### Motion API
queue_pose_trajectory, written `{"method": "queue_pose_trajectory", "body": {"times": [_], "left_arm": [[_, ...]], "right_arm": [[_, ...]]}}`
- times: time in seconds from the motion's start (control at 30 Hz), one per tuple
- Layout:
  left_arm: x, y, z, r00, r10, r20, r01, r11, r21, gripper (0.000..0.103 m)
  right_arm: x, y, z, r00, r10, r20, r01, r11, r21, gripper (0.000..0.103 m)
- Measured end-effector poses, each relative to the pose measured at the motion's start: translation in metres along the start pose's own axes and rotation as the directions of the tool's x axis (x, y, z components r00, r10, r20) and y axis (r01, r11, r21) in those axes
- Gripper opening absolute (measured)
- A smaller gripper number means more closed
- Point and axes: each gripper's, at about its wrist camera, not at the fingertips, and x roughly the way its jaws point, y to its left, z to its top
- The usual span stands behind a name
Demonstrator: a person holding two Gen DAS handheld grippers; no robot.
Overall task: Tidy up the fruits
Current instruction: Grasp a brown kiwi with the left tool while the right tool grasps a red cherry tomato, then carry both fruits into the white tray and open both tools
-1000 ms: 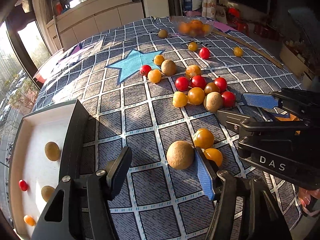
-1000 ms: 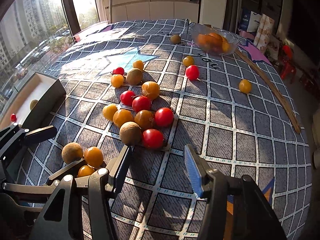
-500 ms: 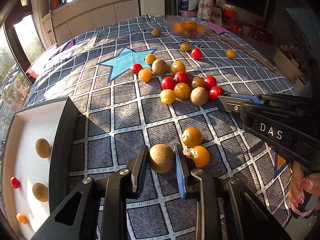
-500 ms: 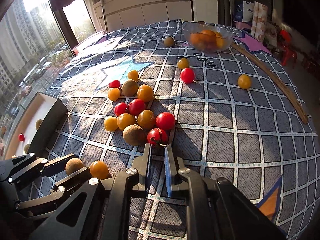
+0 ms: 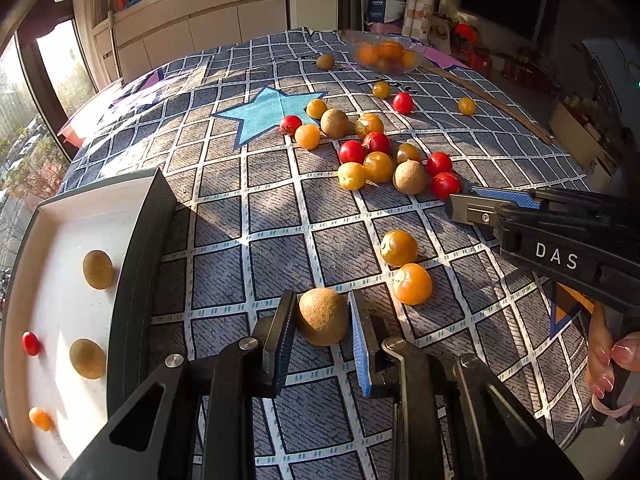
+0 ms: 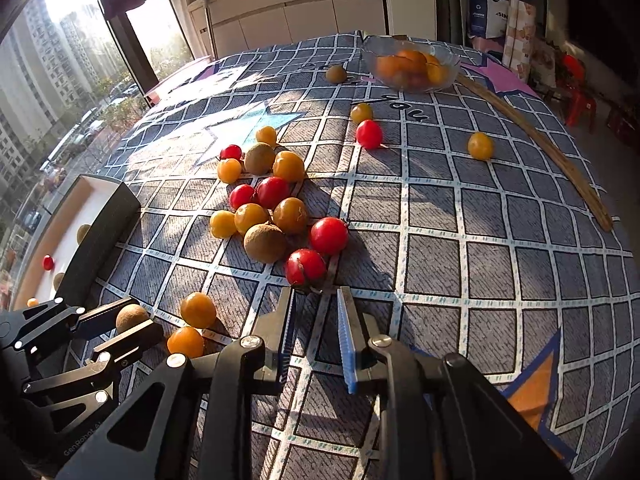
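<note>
My left gripper is shut on a round brown fruit low over the checked cloth; it also shows in the right wrist view. My right gripper stands narrowly open and empty, its tips just short of a red tomato, which also shows in the left wrist view. A cluster of red, yellow and brown fruits lies mid-table. Two orange tomatoes sit right of my left gripper. A white tray at left holds two brown fruits, a red and an orange tomato.
A glass bowl of oranges stands at the far edge. A long wooden stick lies along the right side. Loose tomatoes are scattered beyond the cluster. The tray's dark wall rises left of my left gripper.
My left gripper closed from wide open onto the brown fruit. My right gripper narrowed from wide open and moved forward to the red tomato.
</note>
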Motion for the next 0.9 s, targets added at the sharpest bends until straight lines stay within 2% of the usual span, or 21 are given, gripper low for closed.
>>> {"method": "queue_pose_trajectory", "body": {"times": [0.1, 0.27, 0.37, 0.4, 0.6, 0.9], "left_arm": [[0.0, 0.0, 0.0, 1.0, 0.001, 0.0, -0.001, 1.0, 0.0, 0.028], [0.0, 0.0, 0.0, 1.0, 0.006, 0.003, -0.006, 1.0, 0.007, 0.028], [0.0, 0.0, 0.0, 1.0, 0.006, 0.008, -0.006, 1.0, 0.007, 0.028], [0.0, 0.0, 0.0, 1.0, 0.006, 0.009, -0.006, 1.0, 0.006, 0.028], [-0.003, -0.002, 0.0, 1.0, -0.013, 0.006, 0.013, 1.0, 0.006, 0.028], [-0.037, -0.008, -0.009, 0.997, -0.042, 0.062, 0.04, 0.999, 0.032, 0.028]], "right_arm": [[0.004, 0.004, 0.006, 1.0, -0.005, 0.003, 0.006, 1.0, -0.013, 0.031], [0.011, 0.011, 0.012, 1.0, -0.009, 0.011, 0.009, 0.999, -0.032, 0.032], [0.012, 0.014, 0.012, 0.999, -0.037, 0.012, 0.038, 0.999, -0.036, 0.022], [0.011, 0.013, 0.011, 0.999, -0.036, 0.009, 0.036, 0.999, -0.028, 0.022], [-0.006, 0.006, 0.003, 1.0, 0.006, 0.005, -0.006, 0.999, 0.045, 0.022], [-0.033, 0.006, -0.019, 1.0, 0.026, -0.004, -0.026, 0.996, 0.085, 0.022]]}}
